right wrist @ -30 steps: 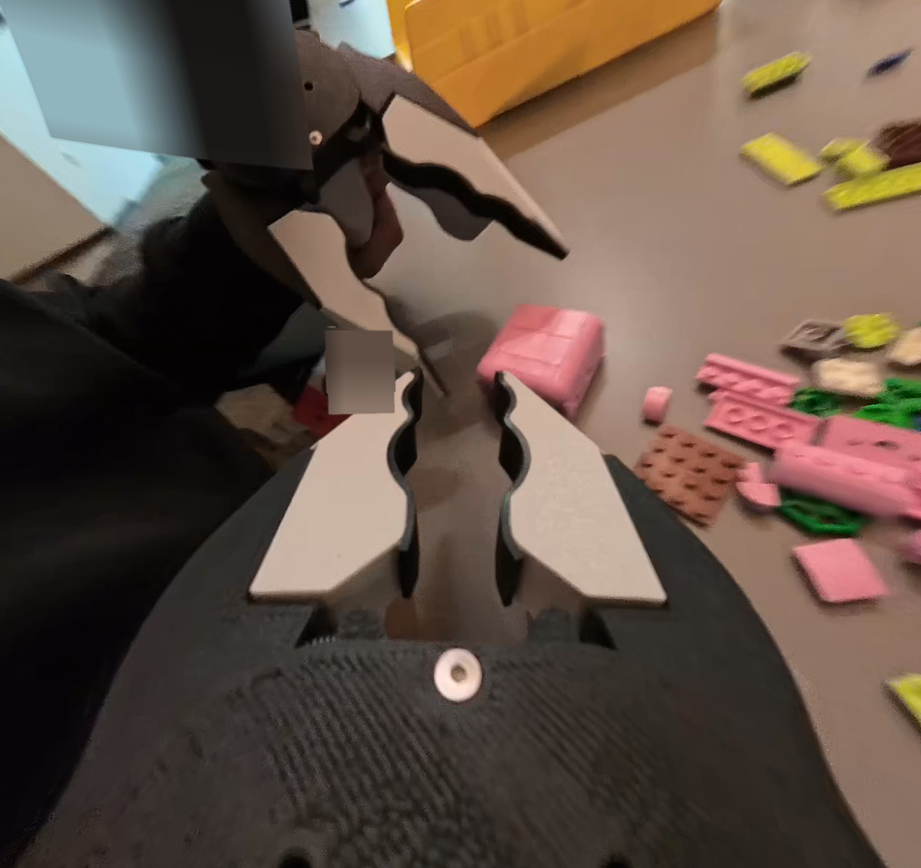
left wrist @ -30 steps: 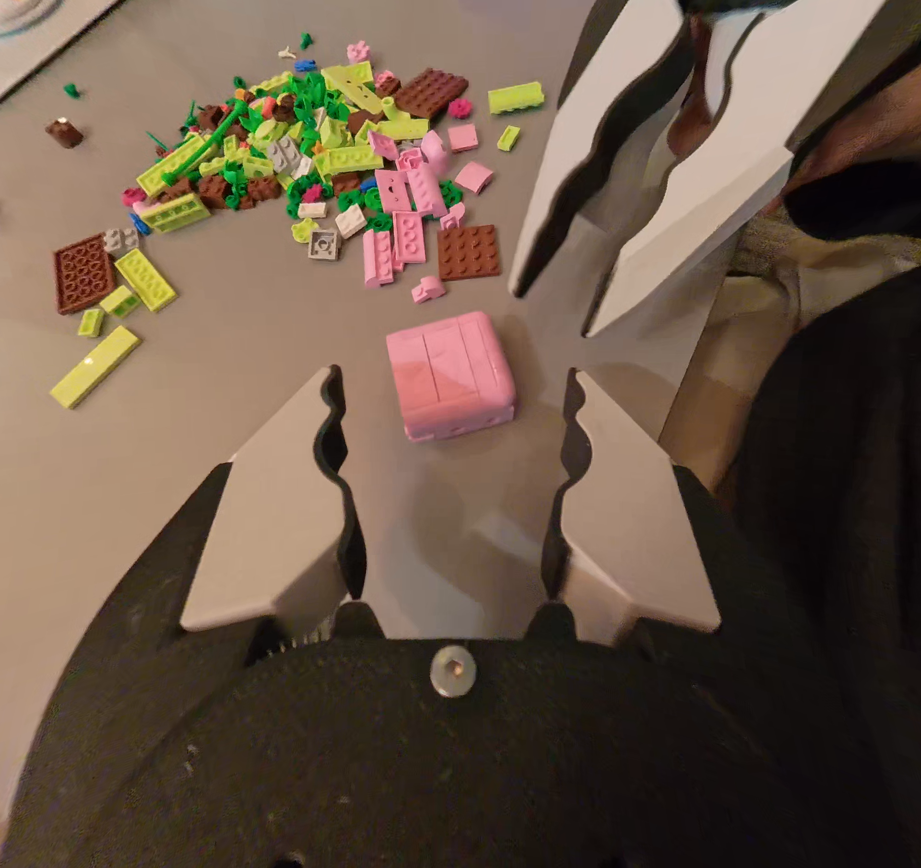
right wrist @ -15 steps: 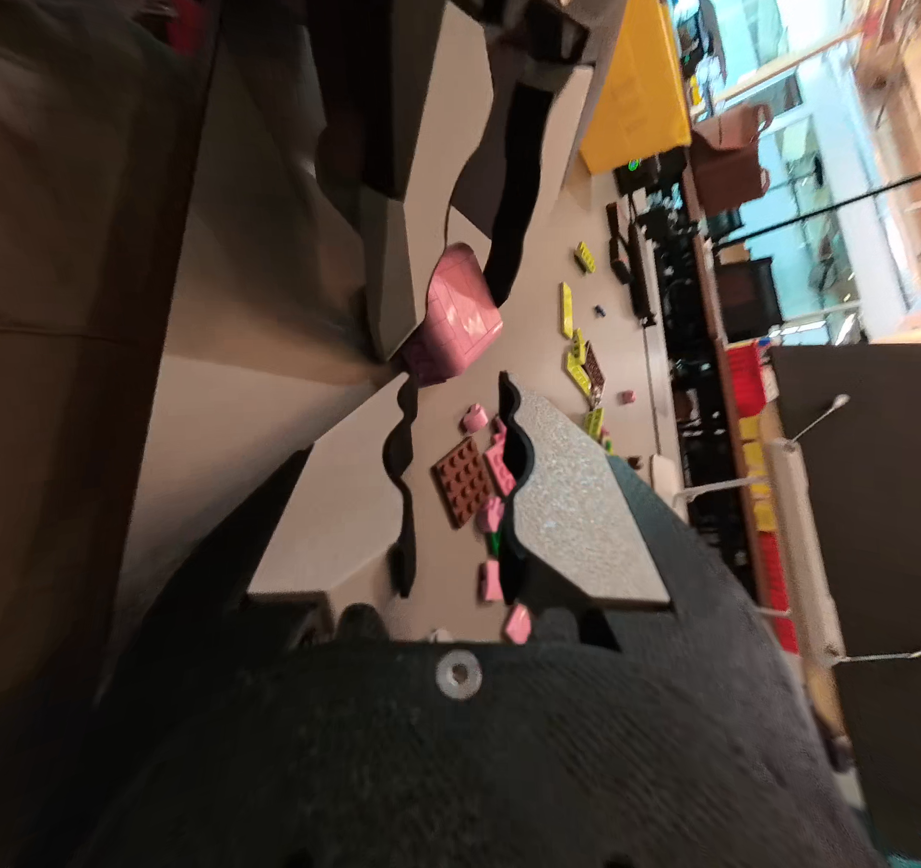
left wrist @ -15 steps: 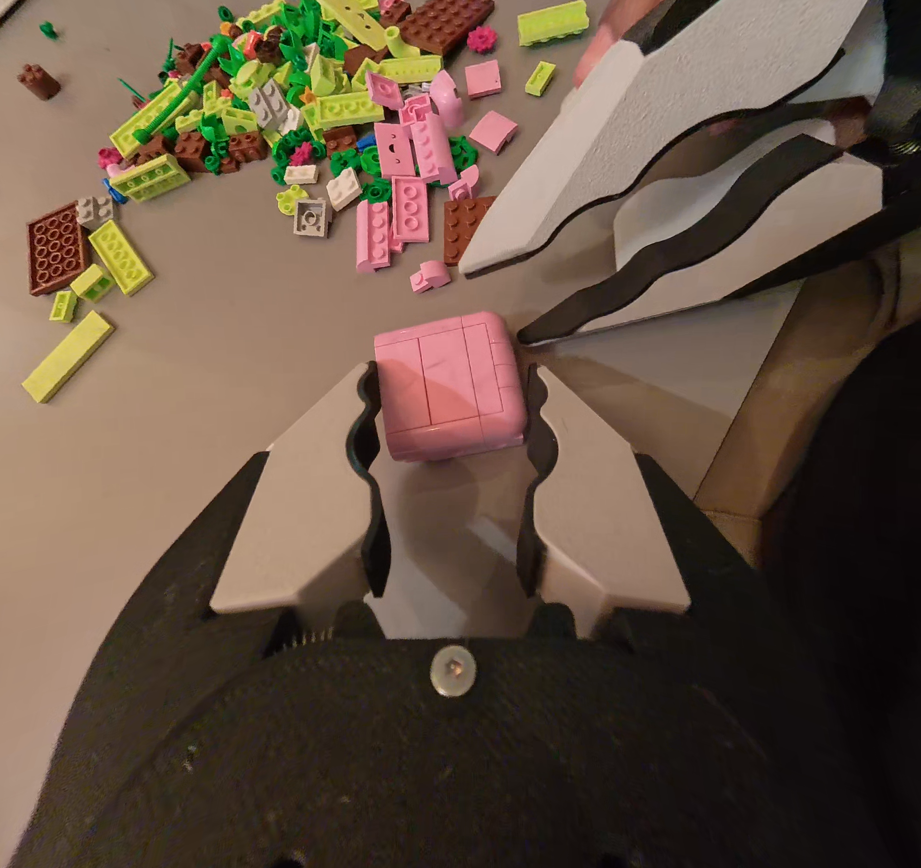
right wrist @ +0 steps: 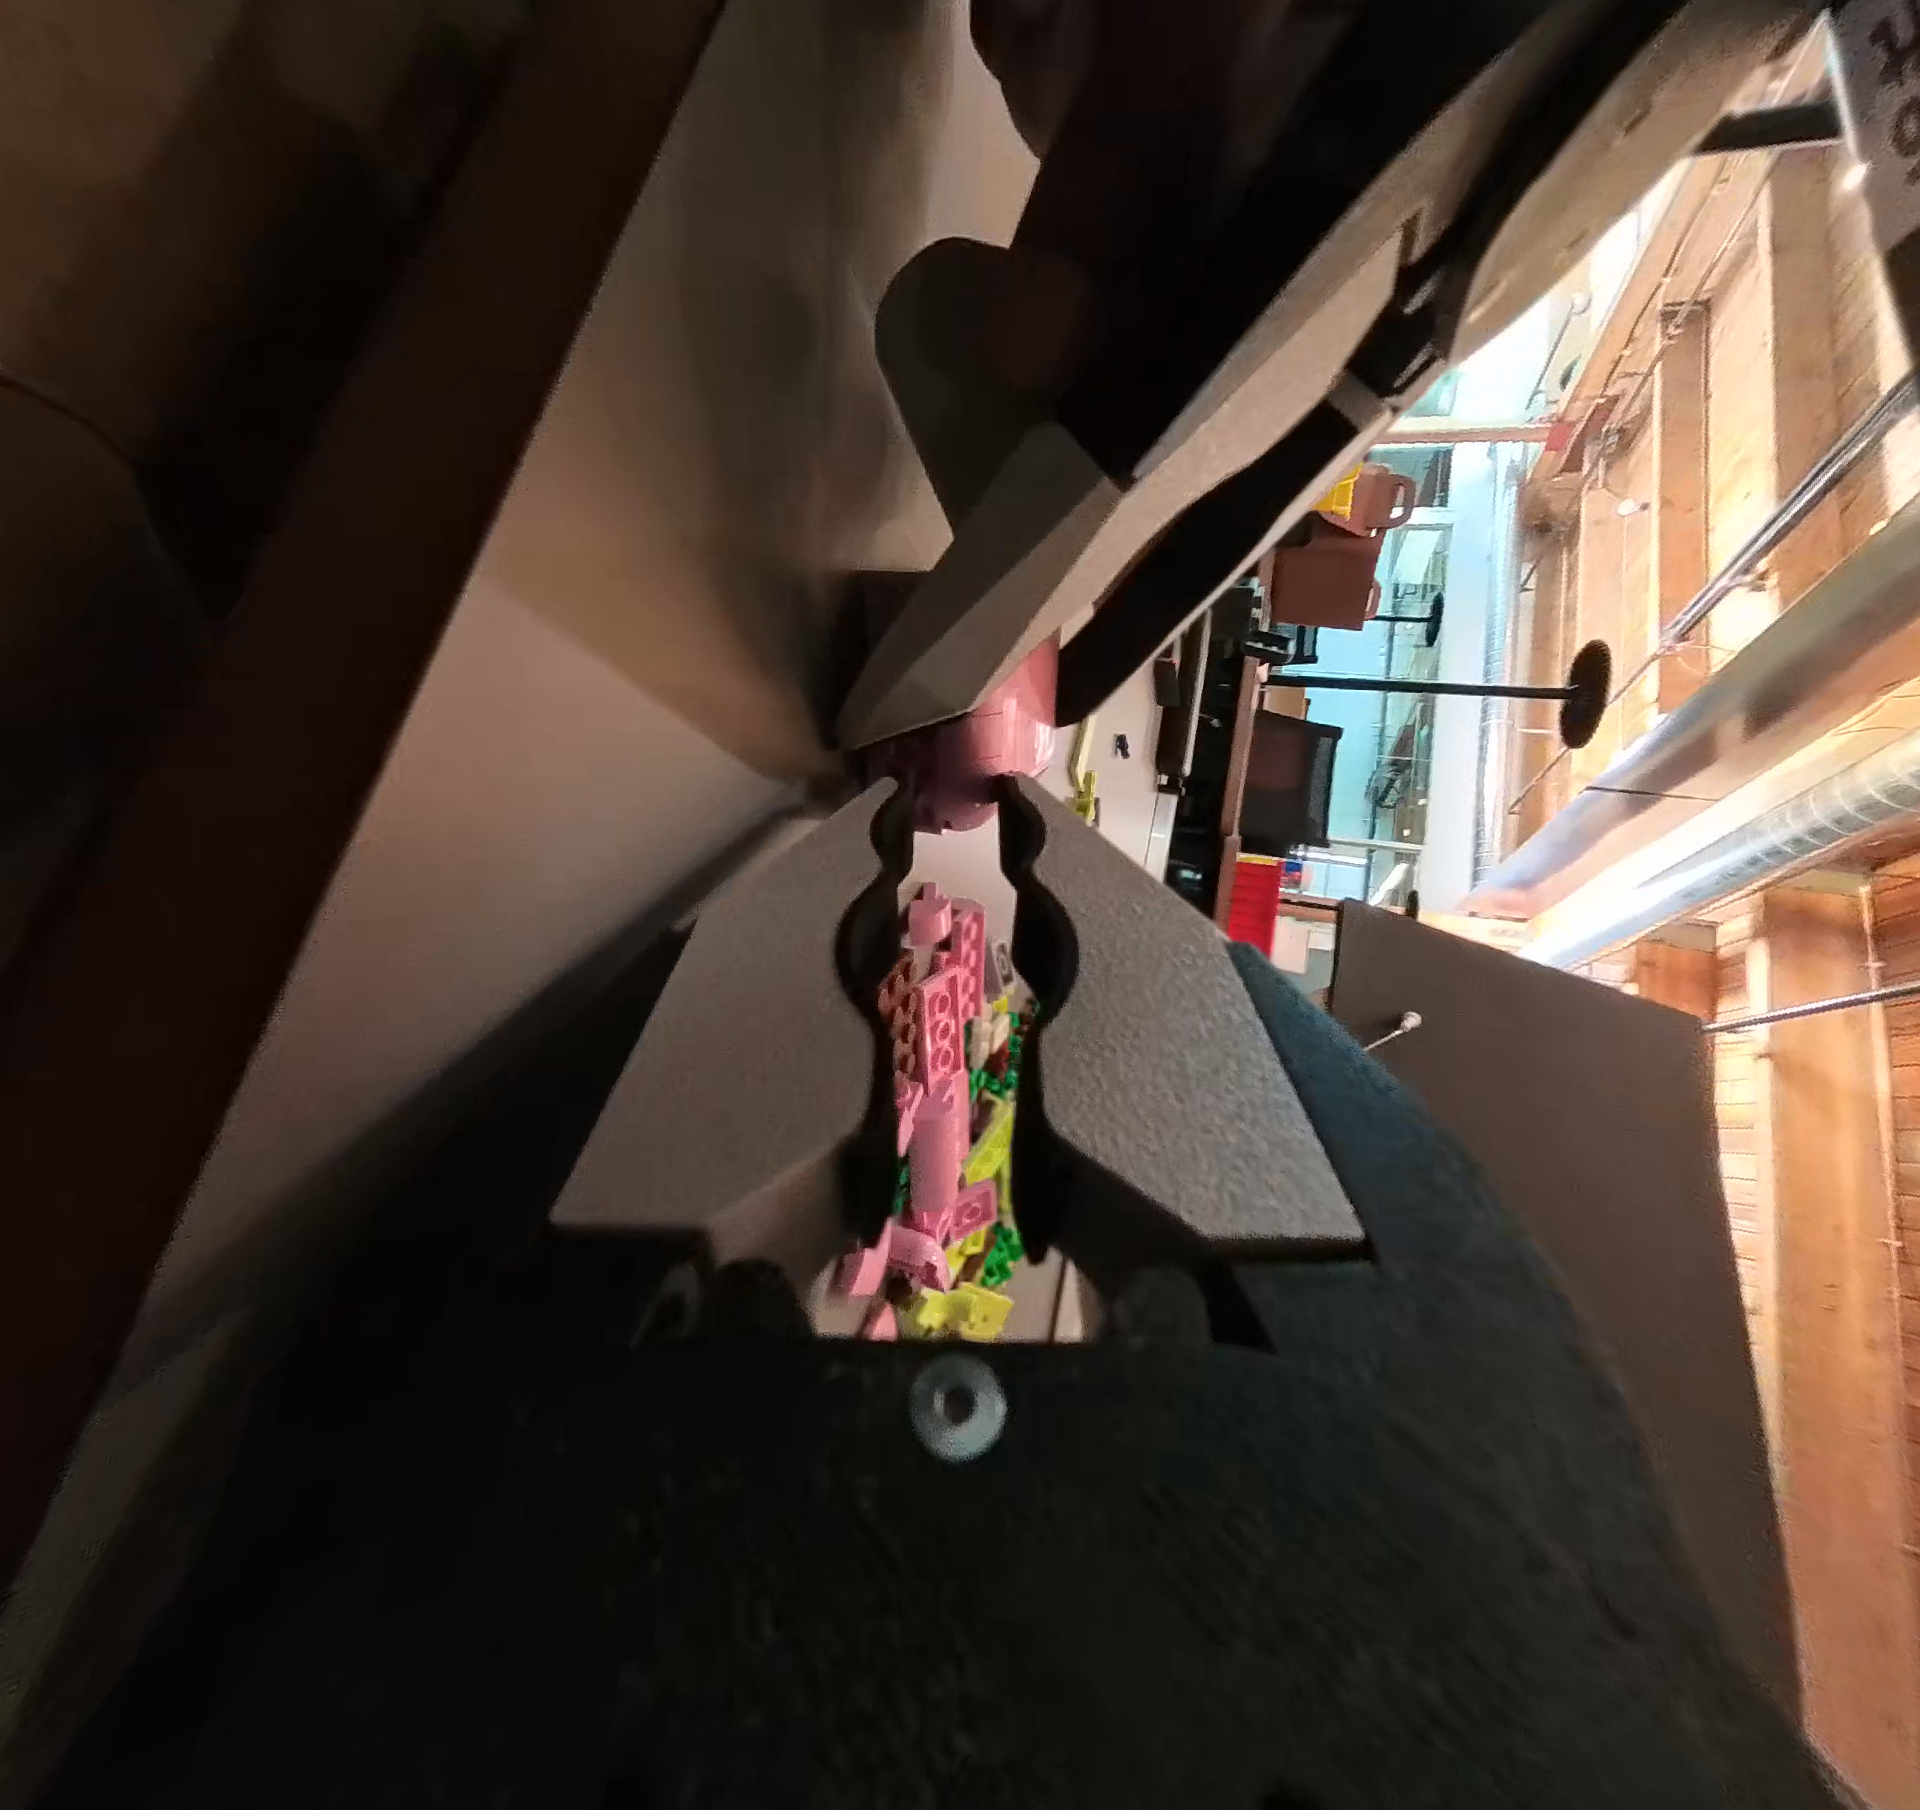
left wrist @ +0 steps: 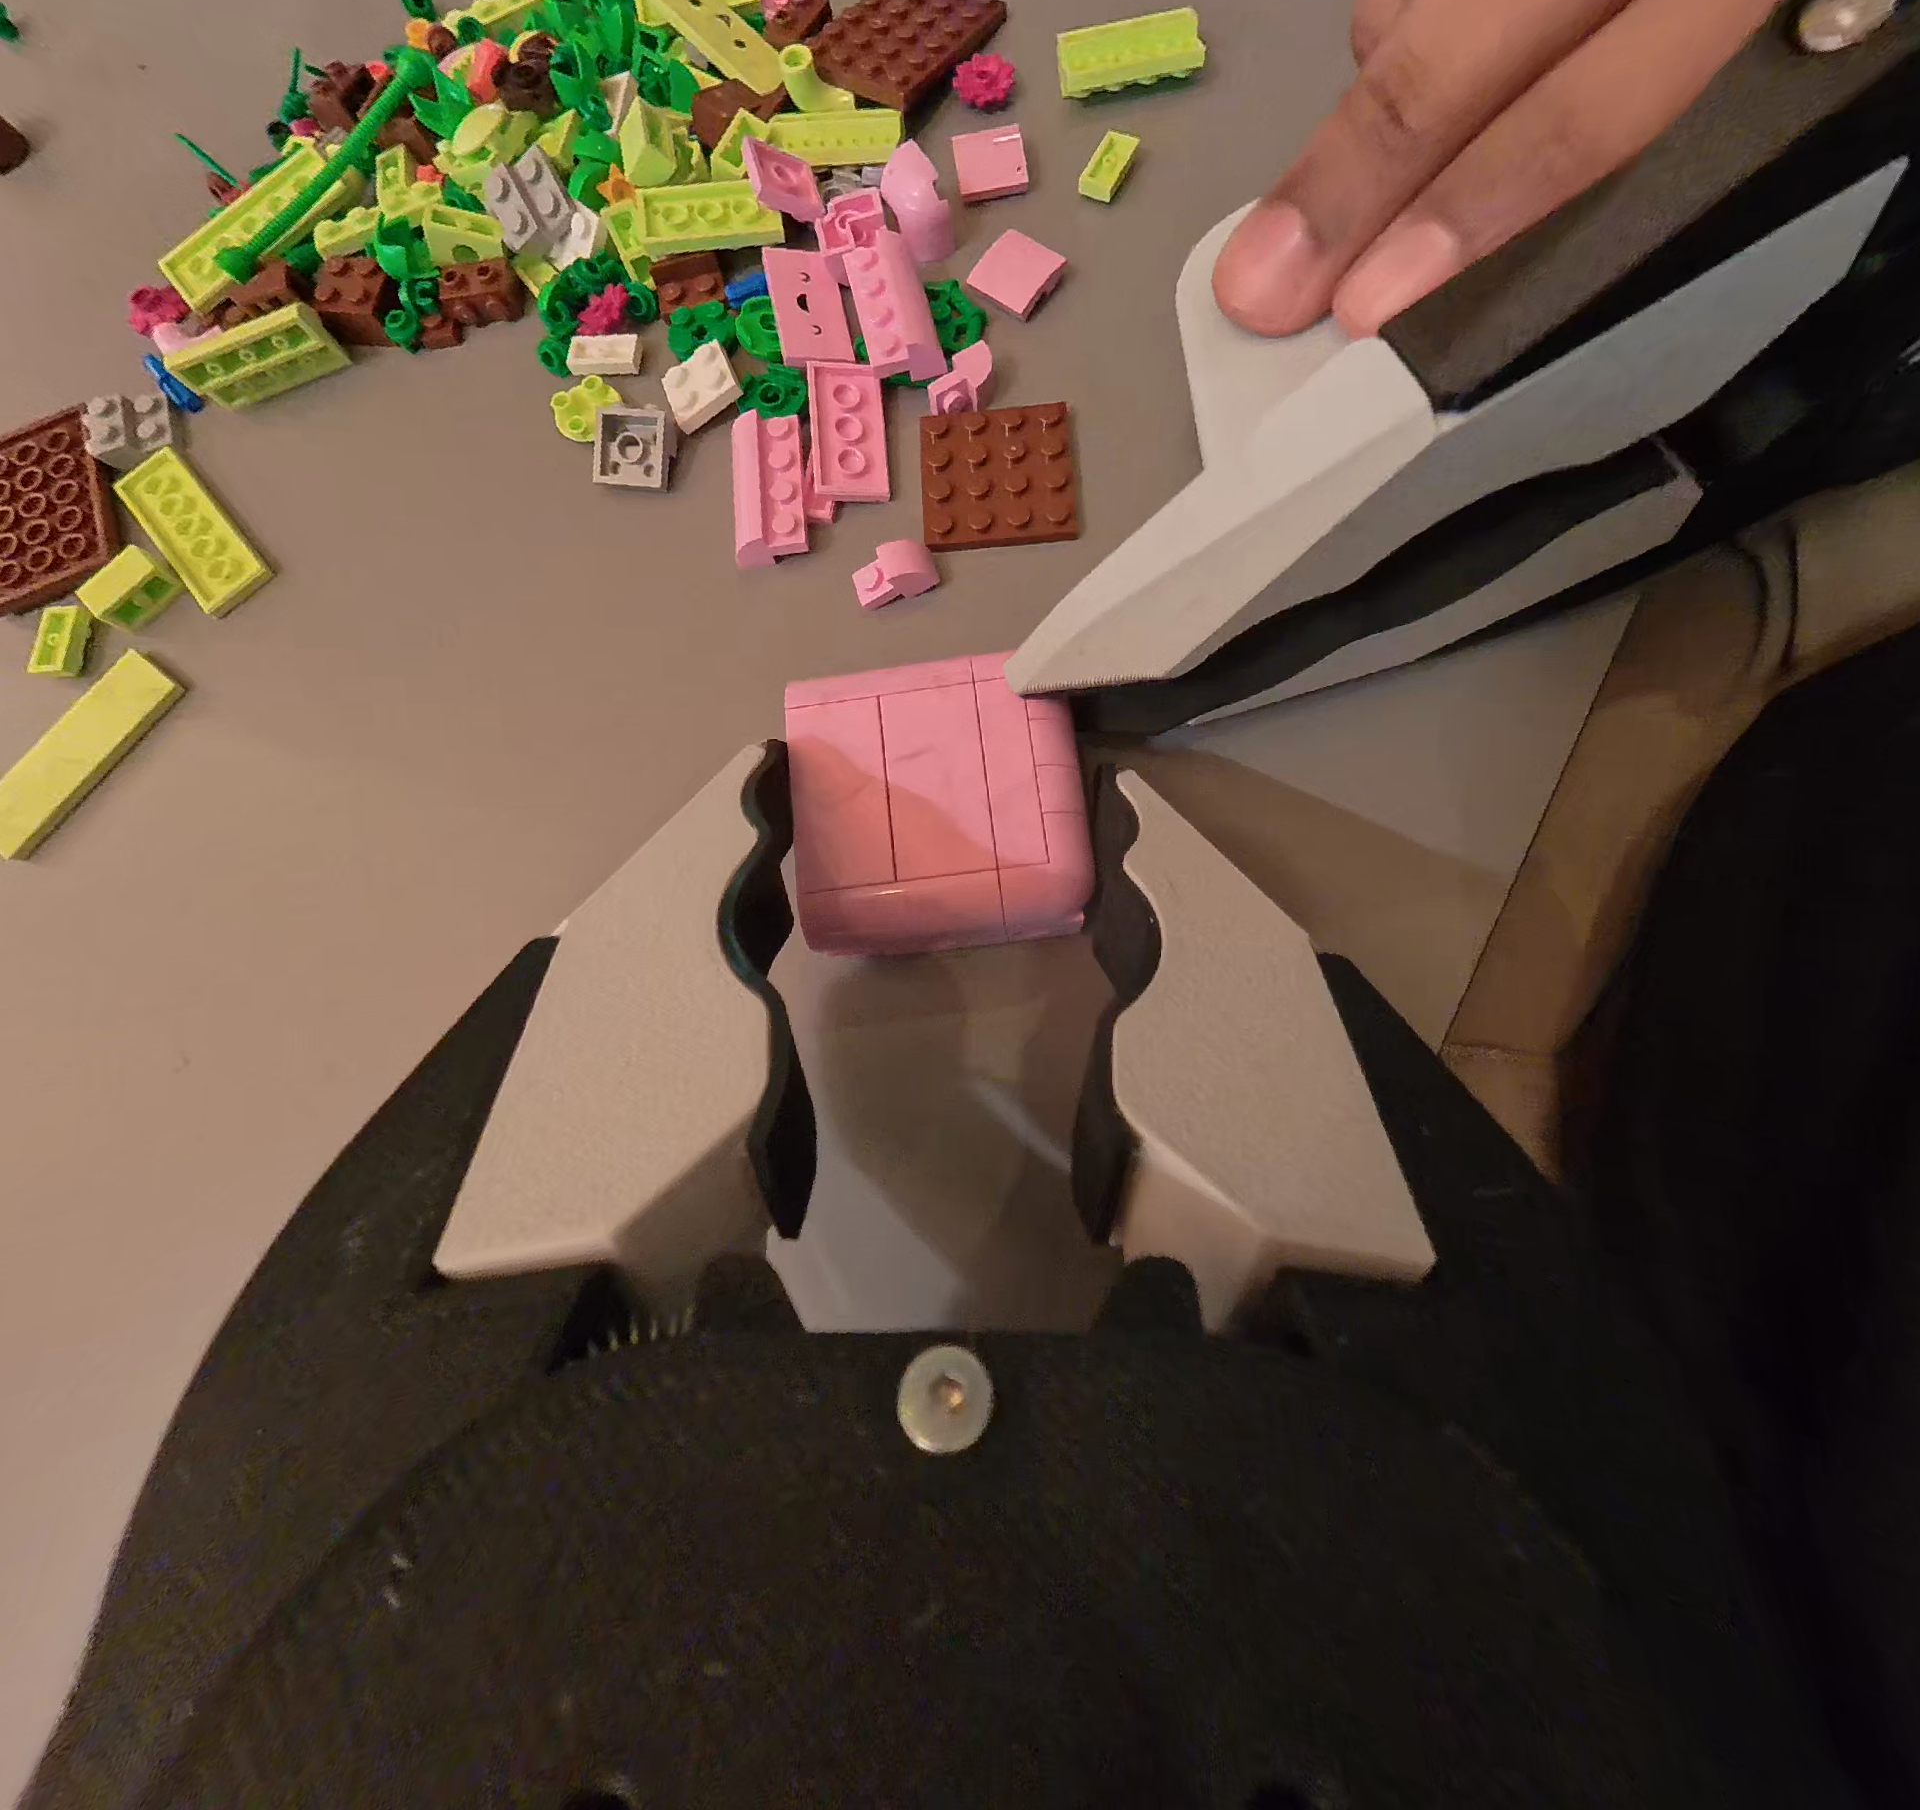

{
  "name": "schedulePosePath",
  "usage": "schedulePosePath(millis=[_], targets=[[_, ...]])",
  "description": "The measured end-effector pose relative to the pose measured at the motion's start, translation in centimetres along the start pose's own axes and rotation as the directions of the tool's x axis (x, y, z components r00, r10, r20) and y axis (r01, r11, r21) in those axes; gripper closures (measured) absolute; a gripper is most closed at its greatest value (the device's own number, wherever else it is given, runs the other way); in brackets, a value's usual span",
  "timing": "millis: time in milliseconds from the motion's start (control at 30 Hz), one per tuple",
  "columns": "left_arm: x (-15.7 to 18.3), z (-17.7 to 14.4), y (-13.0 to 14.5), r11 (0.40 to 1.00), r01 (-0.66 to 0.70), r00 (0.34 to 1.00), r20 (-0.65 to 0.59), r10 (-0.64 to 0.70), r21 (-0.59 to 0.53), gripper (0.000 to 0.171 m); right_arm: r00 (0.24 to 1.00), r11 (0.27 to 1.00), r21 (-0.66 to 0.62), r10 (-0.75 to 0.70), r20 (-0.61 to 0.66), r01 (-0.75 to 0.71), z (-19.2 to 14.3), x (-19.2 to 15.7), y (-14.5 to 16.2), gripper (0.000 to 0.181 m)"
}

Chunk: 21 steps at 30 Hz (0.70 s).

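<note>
A pink cube-shaped brick block sits between the fingers of my left gripper, which is shut on its two sides just above the grey table. My right gripper comes in from the right, rolled on its side, with a hand on it. Its upper fingertip lies over the block's far right corner. In the right wrist view, my right gripper is closed to a narrow gap on the pink block, facing the left gripper.
A pile of loose bricks in green, lime, pink and brown lies beyond the block, with a brown square plate nearest. It also shows between my right fingers. The table edge runs close on the right. My two grippers' fingertips are within a few centimetres of each other. The brown square plate sits 6 cm or so from the ends of my right fingers.
My left gripper moved forward and closed on the pink block. My right gripper rolled onto its side, moved in and closed on the block's far right corner.
</note>
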<state>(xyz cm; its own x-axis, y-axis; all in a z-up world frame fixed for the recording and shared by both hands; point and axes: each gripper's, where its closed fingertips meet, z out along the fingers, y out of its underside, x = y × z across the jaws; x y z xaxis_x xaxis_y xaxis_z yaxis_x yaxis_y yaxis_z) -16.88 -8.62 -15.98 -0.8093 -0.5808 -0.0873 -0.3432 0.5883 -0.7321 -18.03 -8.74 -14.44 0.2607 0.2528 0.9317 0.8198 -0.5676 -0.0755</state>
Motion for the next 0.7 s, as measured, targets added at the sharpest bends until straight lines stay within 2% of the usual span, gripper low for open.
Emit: schedulePosePath(millis=[167,400,700], targets=[[-0.1,0.1,0.1,1.000,-0.013,1.000,0.016,0.013,-0.006,0.114,0.982,0.984,-0.024,0.178,0.063,-0.177,-0.1,0.2,0.1,0.174],[-0.1,-0.1,-0.2,1.000,0.001,1.000,0.024,-0.001,0.012,0.113,0.932,0.933,0.022,0.359,0.045,-0.360,-0.6,1.1,0.1,0.174],[-0.2,-0.4,0.1,0.999,0.013,1.000,0.029,-0.011,-0.041,0.112,0.870,0.868,0.072,0.487,0.080,-0.492,-0.9,1.8,0.1,0.176]])
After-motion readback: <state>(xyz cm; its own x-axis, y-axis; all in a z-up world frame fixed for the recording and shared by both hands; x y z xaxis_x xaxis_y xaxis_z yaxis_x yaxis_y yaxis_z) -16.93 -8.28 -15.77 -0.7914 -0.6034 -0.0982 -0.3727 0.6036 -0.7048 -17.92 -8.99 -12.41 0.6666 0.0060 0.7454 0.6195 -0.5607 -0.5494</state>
